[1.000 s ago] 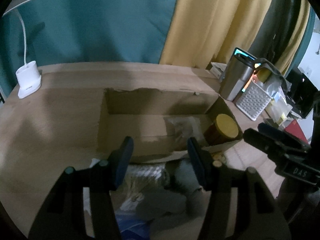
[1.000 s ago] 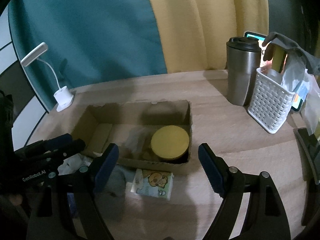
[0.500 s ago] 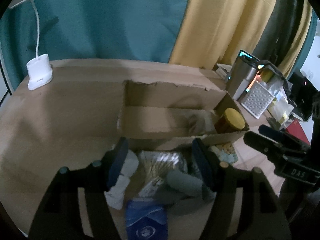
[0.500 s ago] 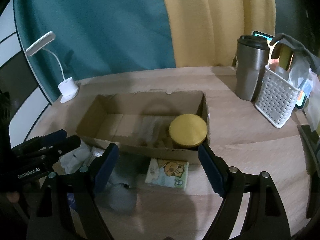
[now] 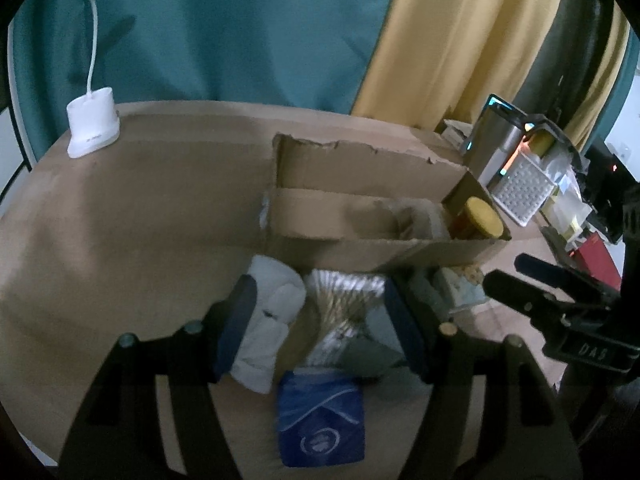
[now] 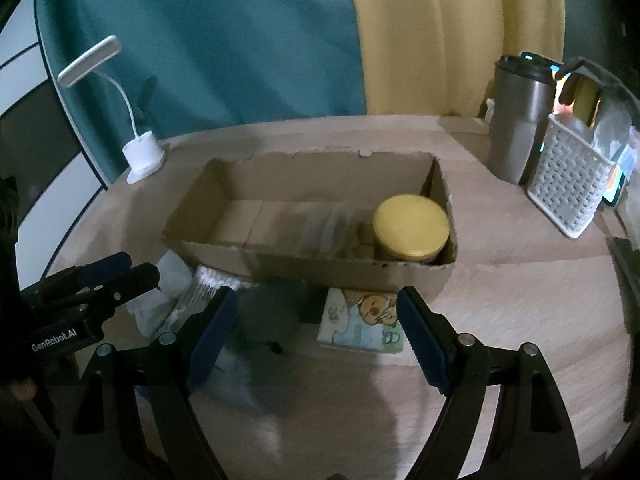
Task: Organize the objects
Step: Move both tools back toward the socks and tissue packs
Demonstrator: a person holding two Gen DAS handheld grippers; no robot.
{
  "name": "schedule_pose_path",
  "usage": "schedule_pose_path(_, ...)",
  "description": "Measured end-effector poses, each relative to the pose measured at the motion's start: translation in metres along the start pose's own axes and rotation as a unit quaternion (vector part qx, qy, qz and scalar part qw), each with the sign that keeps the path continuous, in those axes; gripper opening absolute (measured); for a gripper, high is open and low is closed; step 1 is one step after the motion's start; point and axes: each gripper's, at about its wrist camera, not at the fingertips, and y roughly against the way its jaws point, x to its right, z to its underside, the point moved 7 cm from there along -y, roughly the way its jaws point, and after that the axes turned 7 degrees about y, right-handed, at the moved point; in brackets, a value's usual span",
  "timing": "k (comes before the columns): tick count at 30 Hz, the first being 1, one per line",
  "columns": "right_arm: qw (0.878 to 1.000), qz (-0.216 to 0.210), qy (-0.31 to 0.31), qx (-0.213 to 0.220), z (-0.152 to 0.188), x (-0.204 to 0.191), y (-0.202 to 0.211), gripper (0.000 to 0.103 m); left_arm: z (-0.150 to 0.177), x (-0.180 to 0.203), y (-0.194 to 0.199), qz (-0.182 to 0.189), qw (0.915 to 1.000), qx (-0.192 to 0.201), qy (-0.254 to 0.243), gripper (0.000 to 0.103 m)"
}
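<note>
The left gripper (image 5: 320, 320) hangs with its fingers (image 5: 236, 324) spread wide and holding nothing, over a small heap on the counter (image 5: 120, 220). Straight under it lie a white cloth (image 5: 272, 320) and a clear bag of cotton swabs (image 5: 340, 300), with a grey sock (image 5: 372, 348) just beside them and a blue packet (image 5: 320, 424) nearest the camera. The right gripper (image 6: 316, 336) is likewise wide and bare, hovering near the same heap, with a tissue pack (image 6: 360, 320) printed with a cartoon dog lying between its fingers (image 6: 420, 340) and close against the front wall of the box (image 6: 320, 268).

The box is open cardboard with torn edges. Inside, at its right end, stands a jar (image 6: 410, 228) with a yellow lid, and something clear and crinkled lies beside it; I can't tell what. Everything still outside looks light and soft. The swab bag is probably slick and will sag, so I would pinch it across the bunched sticks, not the loose film. The cloth and sock should crush easily; a pinch at the thick middle ought to lift them whole. The tissue pack is squashy but flat, best taken across its short sides.

Farther off stand a white lamp (image 6: 140, 152), a steel tumbler (image 6: 516, 120) and a white basket (image 6: 568, 184).
</note>
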Motion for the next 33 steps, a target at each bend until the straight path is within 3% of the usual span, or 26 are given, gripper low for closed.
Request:
schedule_pose_path(26, 0.998, -0.031, 0.012, -0.051, 0.027, -0.033, -0.036, 0.084, 0.014, -0.043, -0.016, -0.025, 0.9994, -0.021, 0.005, 0.068)
schedule_pose_path(33, 0.997, -0.037, 0.010, -0.063, 0.033, -0.038, -0.046, 0.079, 0.018, -0.048, -0.027, -0.029, 0.9990, -0.035, -0.003, 0.068)
